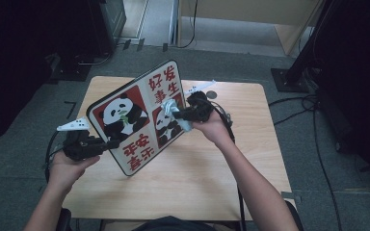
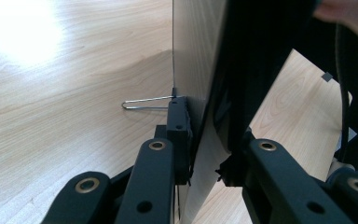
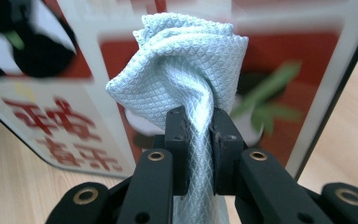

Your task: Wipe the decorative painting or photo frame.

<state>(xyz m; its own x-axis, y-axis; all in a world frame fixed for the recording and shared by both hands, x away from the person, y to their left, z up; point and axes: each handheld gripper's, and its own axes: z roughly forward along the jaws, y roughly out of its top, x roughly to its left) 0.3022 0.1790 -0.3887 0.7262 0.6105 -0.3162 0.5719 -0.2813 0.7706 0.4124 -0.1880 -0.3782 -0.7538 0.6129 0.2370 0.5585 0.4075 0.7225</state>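
Standing tilted, face up, panda board [image 1: 134, 115] clamped by left fingers [image 1: 110, 144]; right fingers [image 1: 180, 114] pinch cloth [image 1: 173, 109].

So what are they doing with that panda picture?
A person is cleaning it. The left gripper is shut on one edge of the panda board, holding it up tilted above the wooden table. The right gripper is shut on a bunched pale blue cloth and holds it against the board's printed face, over the right-hand panda.

board [image 1: 135, 118] upright over table [image 1: 197, 163] (tilted), cloth [image 1: 173, 108] against its front
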